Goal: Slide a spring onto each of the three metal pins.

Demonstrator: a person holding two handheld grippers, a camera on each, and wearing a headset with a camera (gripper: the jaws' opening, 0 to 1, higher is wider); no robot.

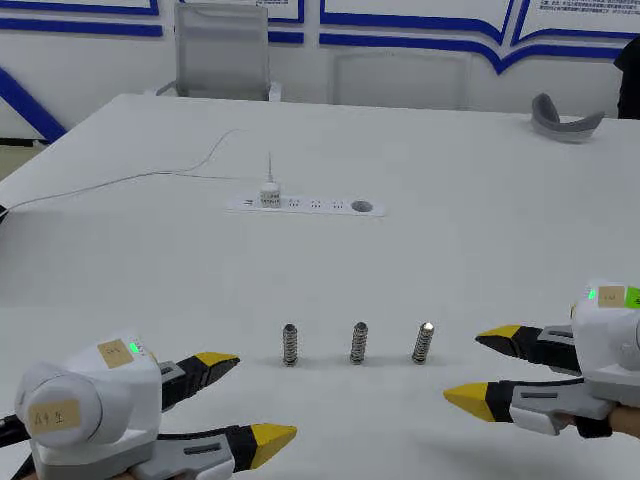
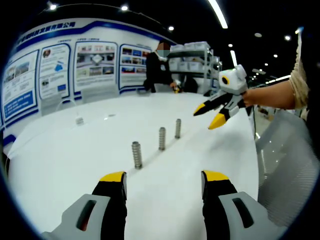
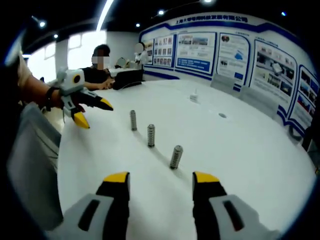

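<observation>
Three metal pins stand upright in a row on the white table, each with a spring around it: the left one (image 1: 290, 344) (image 2: 136, 154) (image 3: 133, 120), the middle one (image 1: 359, 343) (image 2: 162, 138) (image 3: 151, 135), the right one (image 1: 423, 342) (image 2: 178, 128) (image 3: 175, 156). My left gripper (image 1: 245, 397) (image 2: 162, 178) (image 3: 92, 113) is open, left of the row and nearer the front edge, holding nothing. My right gripper (image 1: 481, 366) (image 3: 156, 178) (image 2: 209, 116) is open to the right of the row, with nothing between its yellow-tipped jaws.
A white power strip (image 1: 305, 205) with a plugged-in adapter and a thin cable lies mid-table. A grey curved object (image 1: 566, 118) rests at the far right. A chair (image 1: 221, 50) stands behind the table. Two people sit at a far desk (image 3: 102, 67).
</observation>
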